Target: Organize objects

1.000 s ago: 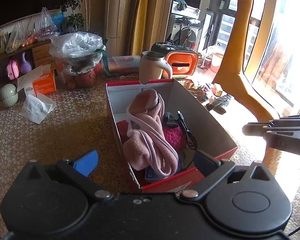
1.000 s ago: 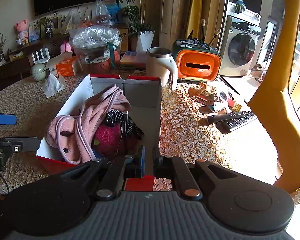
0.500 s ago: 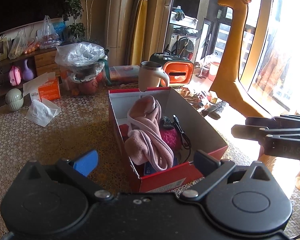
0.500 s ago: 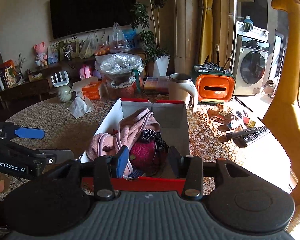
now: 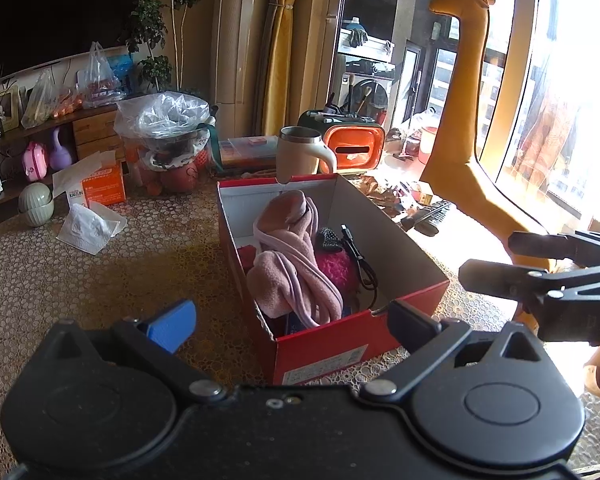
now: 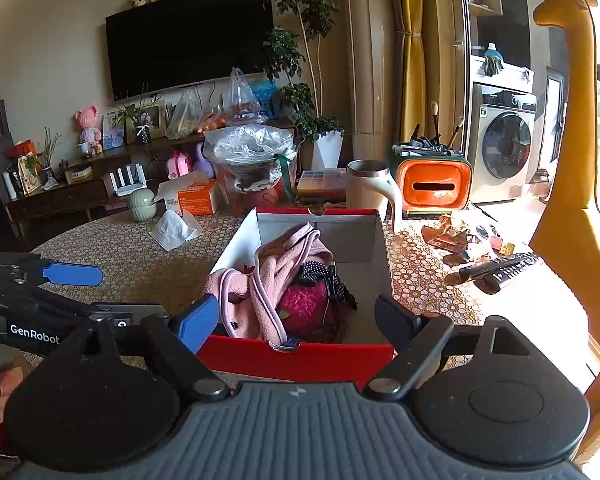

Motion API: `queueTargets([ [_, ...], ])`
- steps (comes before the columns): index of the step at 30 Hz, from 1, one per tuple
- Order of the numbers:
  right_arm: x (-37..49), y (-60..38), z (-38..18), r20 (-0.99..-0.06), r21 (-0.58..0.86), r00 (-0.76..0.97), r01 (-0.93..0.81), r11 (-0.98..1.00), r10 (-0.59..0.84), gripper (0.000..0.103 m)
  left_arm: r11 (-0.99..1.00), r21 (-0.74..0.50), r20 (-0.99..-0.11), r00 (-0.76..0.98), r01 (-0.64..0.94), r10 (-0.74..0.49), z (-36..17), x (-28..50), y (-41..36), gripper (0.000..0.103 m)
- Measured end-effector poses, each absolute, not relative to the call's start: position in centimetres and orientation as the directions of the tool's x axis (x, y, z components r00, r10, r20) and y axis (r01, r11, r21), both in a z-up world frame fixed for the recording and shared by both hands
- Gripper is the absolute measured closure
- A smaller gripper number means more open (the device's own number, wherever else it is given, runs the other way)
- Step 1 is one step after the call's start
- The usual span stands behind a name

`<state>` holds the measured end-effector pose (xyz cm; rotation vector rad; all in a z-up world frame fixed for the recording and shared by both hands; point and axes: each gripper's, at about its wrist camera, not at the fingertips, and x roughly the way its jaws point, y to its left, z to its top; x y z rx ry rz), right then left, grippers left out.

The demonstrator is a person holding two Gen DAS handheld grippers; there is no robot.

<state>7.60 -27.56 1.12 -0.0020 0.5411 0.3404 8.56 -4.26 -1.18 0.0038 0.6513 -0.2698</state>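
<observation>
A red shoebox stands open on the patterned table, holding a pink fleece garment, a magenta fuzzy item and a black cable. My left gripper is open just short of the box's near corner, with nothing between its pads. In the right wrist view the shoebox sits straight ahead. My right gripper has its jaws opening wide in front of the near wall, and the pads touch nothing. The pink garment lies inside.
Behind the box stand a cream mug, an orange container and a plastic-covered bowl. An orange tissue box, a crumpled tissue and a green jar lie left. Remotes and a yellow giraffe are right.
The right gripper's jaws went from shut at the box's near wall to wide apart. Both grippers drew back a little, so the box sits farther off in both views.
</observation>
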Motion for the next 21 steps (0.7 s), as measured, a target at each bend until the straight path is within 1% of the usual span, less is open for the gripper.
queueTargets([
  [2, 7.4, -27.6, 1.0, -0.501, 0.09, 0.806, -0.313, 0.946, 0.314, 0.006, 0.965, -0.078, -0.601, 0.761, 0.249, -0.245, -1.3, 8.3, -4.3, 0.002],
  [3, 7.3, -27.7, 0.9, -0.5, 0.089, 0.807, -0.312, 0.946, 0.314, 0.006, 0.966, -0.076, -0.602, 0.761, 0.246, -0.241, -1.3, 8.3, -4.3, 0.002],
  [12, 7.3, -27.6, 0.3, -0.526, 0.095, 0.791, -0.31, 0.946, 0.312, 0.006, 0.971, -0.092, -0.616, 0.753, 0.223, -0.231, -1.8, 8.3, -3.9, 0.002],
  [21, 7.4, -27.7, -0.2, -0.548, 0.103, 0.78, -0.296, 0.95, 0.302, 0.006, 0.968, -0.093, -0.613, 0.753, 0.233, -0.24, -1.8, 8.1, -4.0, 0.002],
])
